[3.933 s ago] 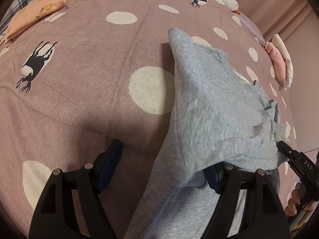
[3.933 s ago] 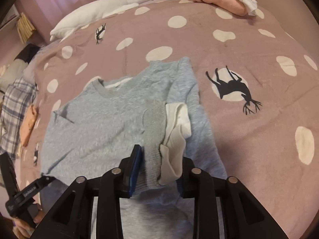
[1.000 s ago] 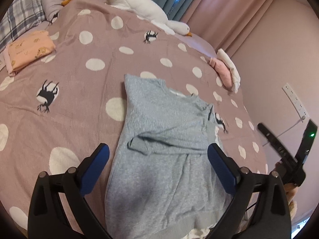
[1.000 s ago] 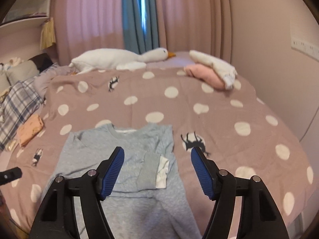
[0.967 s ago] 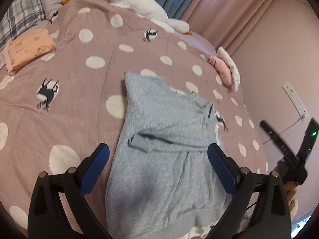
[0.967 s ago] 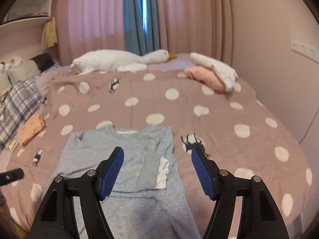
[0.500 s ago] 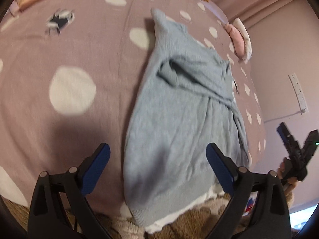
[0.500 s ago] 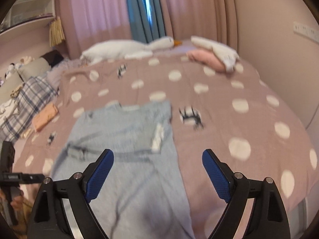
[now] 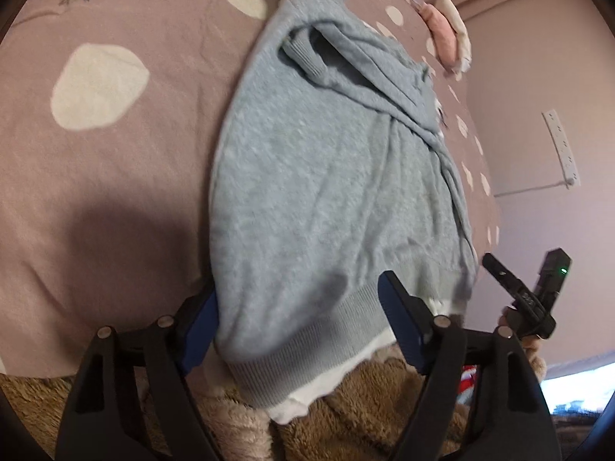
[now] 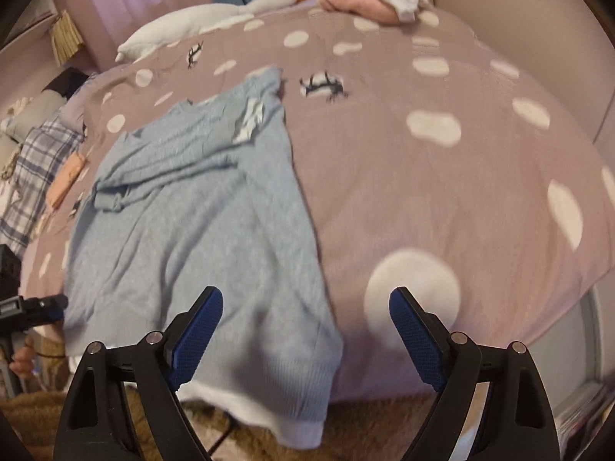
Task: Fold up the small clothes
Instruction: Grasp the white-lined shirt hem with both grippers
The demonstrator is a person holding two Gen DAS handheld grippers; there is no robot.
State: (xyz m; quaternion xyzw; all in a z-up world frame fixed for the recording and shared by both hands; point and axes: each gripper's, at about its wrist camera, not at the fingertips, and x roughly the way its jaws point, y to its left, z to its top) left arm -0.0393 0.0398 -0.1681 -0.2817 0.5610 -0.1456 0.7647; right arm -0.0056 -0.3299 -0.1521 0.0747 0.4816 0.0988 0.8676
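Observation:
A grey sweatshirt [image 9: 326, 192] lies flat on the pink spotted bedspread [image 9: 96, 176], sleeves folded across its chest, with its ribbed hem [image 9: 307, 349] and a white under-layer hanging over the near edge. My left gripper [image 9: 300, 326] straddles the hem's left part; its jaws are closing with the fabric between them, and the pads do not clearly press. My right gripper [image 10: 307, 334] stands open over the sweatshirt's [image 10: 200, 223] right hem corner. Each gripper shows at the edge of the other view: the right gripper [image 9: 530, 296] and the left gripper [image 10: 23, 307].
A white plush goose [image 10: 215, 19] and a pink-and-white clothes pile [image 10: 369, 0] lie at the bed's far end. An orange folded garment [image 10: 67, 176] and plaid fabric [image 10: 34, 161] sit far left. Brown fuzzy fabric [image 9: 365, 403] lies below the bed edge.
Both grippers have come down and tipped toward the sweatshirt's near hem, which now fills the lower views. The left jaws have narrowed; the right jaws have widened.

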